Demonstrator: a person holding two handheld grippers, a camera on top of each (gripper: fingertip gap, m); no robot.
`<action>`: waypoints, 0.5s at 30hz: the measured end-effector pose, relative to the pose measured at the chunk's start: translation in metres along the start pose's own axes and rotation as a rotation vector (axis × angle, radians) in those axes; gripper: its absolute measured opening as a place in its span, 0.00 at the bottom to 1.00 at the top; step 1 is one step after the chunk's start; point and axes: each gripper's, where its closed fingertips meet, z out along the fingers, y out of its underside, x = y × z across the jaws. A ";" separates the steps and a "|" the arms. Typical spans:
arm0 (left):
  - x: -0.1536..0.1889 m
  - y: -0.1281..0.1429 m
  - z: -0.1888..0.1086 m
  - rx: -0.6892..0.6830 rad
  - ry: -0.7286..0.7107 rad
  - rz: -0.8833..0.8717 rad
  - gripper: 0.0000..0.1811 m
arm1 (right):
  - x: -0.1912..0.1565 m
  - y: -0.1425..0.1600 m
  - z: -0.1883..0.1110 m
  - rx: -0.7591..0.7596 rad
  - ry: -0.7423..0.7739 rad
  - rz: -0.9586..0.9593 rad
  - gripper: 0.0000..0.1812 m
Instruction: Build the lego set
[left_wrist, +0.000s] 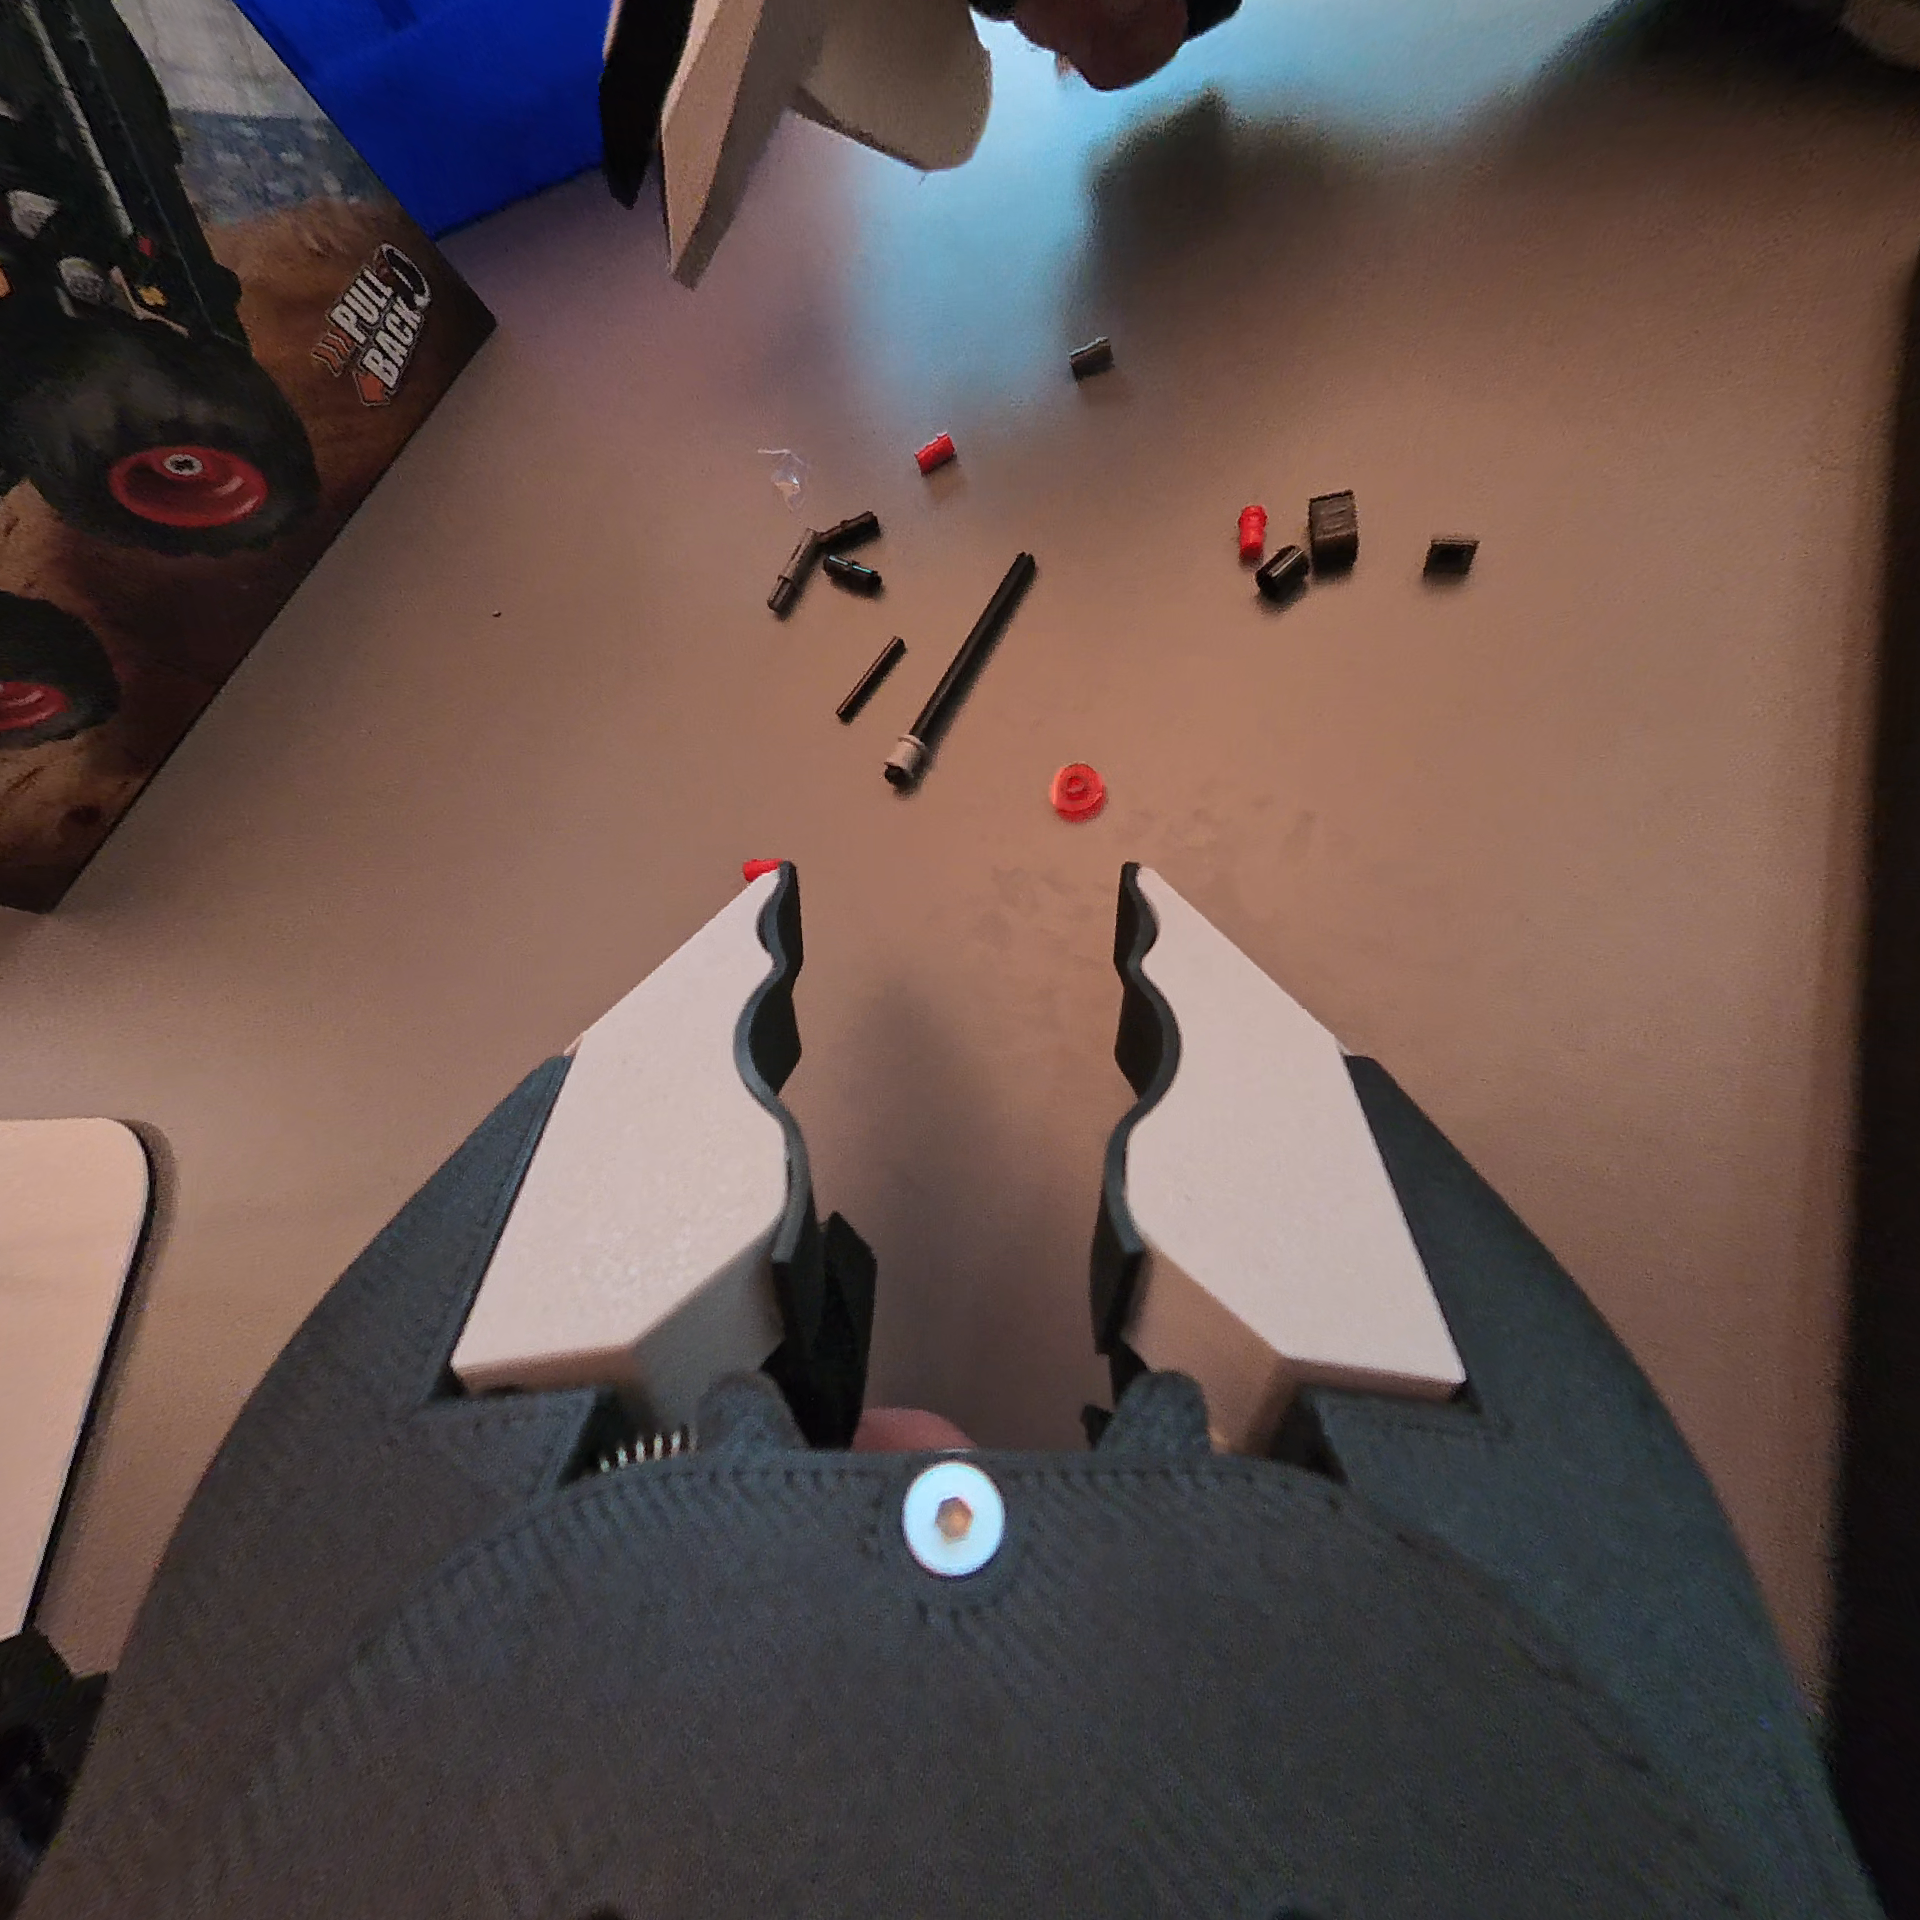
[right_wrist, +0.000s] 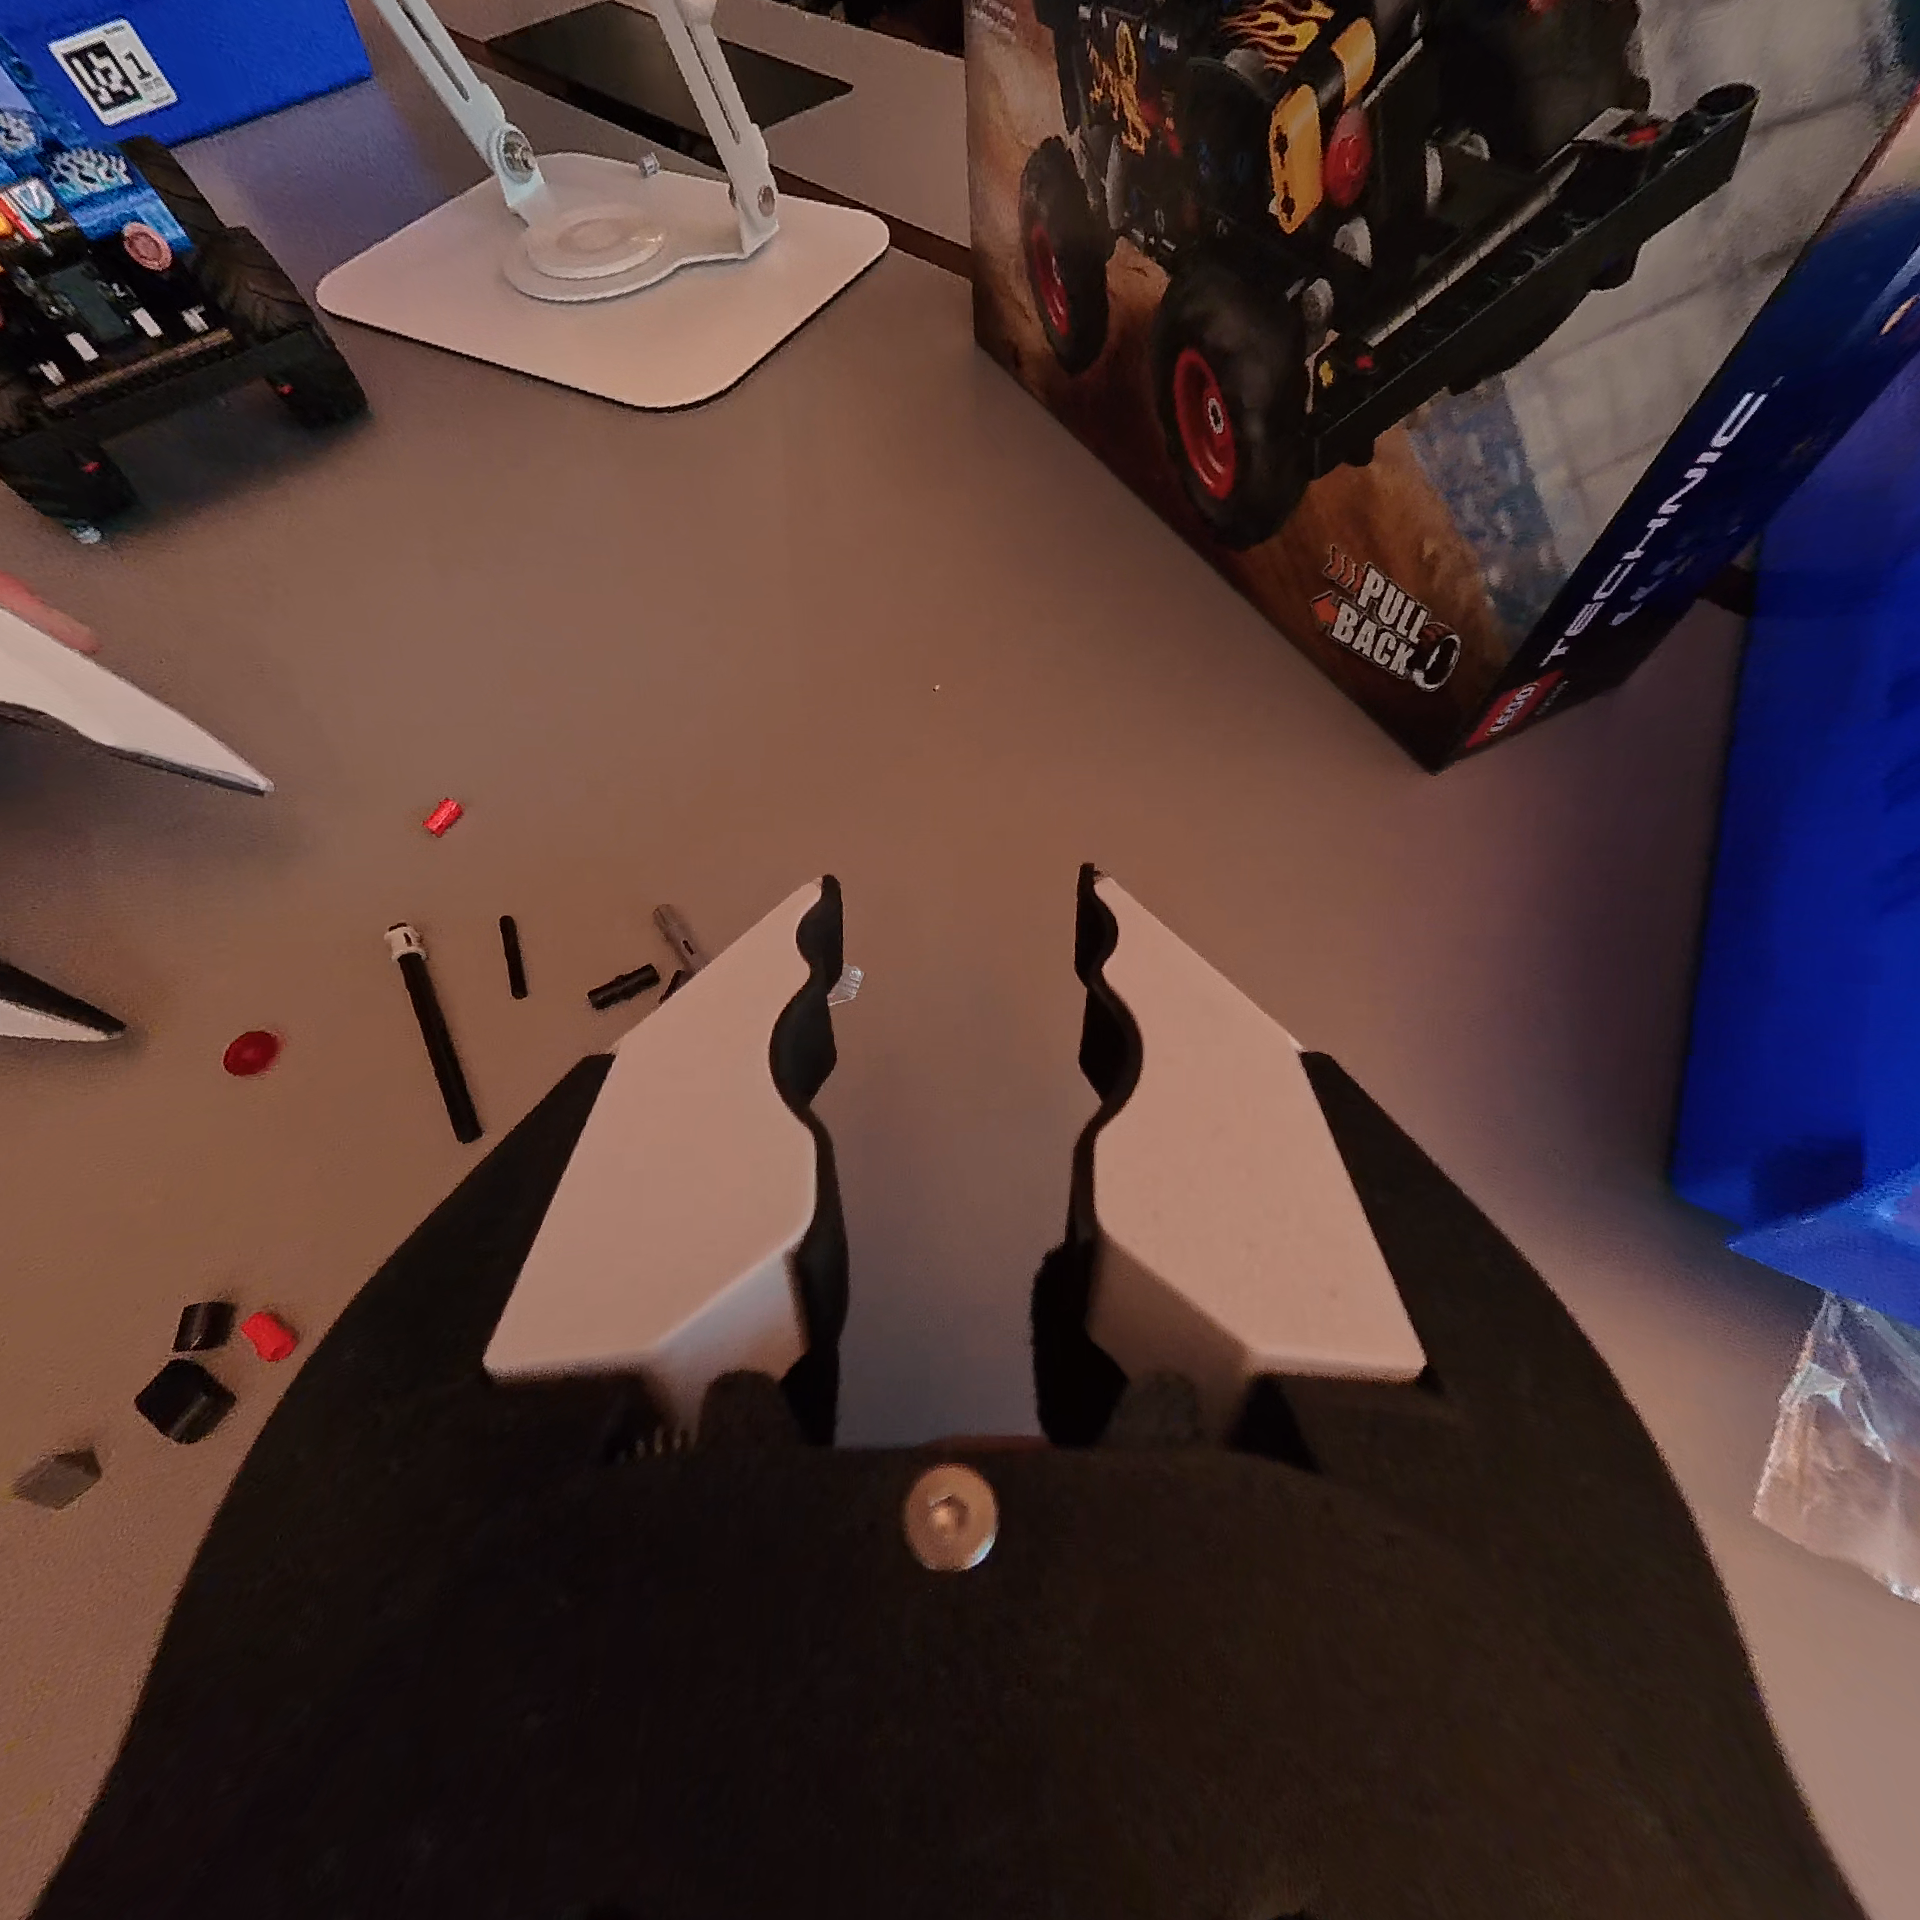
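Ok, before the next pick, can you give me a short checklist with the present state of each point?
1. Left gripper open and holding nothing: ok.
2. Right gripper open and holding nothing: ok.
3. Long black axle lies flat on the table, apart from the other pieces: ok.
4. Red round piece just ahead of the left gripper, free on all sides: ok.
5. Small red piece at the left gripper's fingertip, partly hidden; touching or not: cannot tell.
6. Which piece the build needs next: cannot tell, no instructions in view.
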 end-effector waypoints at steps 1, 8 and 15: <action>-0.002 0.000 -0.001 0.002 -0.004 0.000 0.33 | -0.001 0.000 0.001 -0.002 -0.001 -0.002 0.24; -0.014 -0.009 -0.008 0.039 -0.037 -0.006 0.35 | -0.002 0.001 0.003 -0.006 0.008 -0.019 0.25; -0.024 -0.010 -0.008 0.040 -0.062 -0.009 0.44 | -0.012 -0.020 -0.005 0.056 0.017 -0.084 0.29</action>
